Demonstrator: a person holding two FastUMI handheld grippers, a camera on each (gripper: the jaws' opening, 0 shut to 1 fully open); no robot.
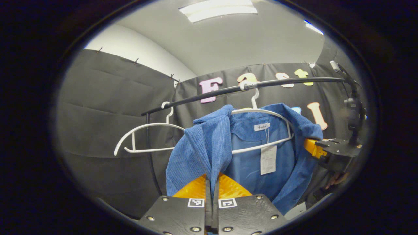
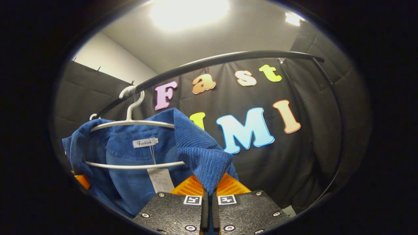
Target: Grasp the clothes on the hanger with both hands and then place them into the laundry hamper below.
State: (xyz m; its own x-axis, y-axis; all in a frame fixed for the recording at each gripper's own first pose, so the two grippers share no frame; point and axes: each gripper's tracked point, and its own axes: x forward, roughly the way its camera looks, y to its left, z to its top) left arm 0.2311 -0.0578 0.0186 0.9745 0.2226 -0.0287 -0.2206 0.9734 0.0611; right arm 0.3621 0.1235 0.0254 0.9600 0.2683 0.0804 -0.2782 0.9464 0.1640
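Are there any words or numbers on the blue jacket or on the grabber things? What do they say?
White neck label inside the collar of the blue jacket: one short script word, too small to quote safely.
Paper hang tag below it: printed lines, too small to read.
Square markers on the right hand-held gripper: black-and-white patterns, no words or numbers.
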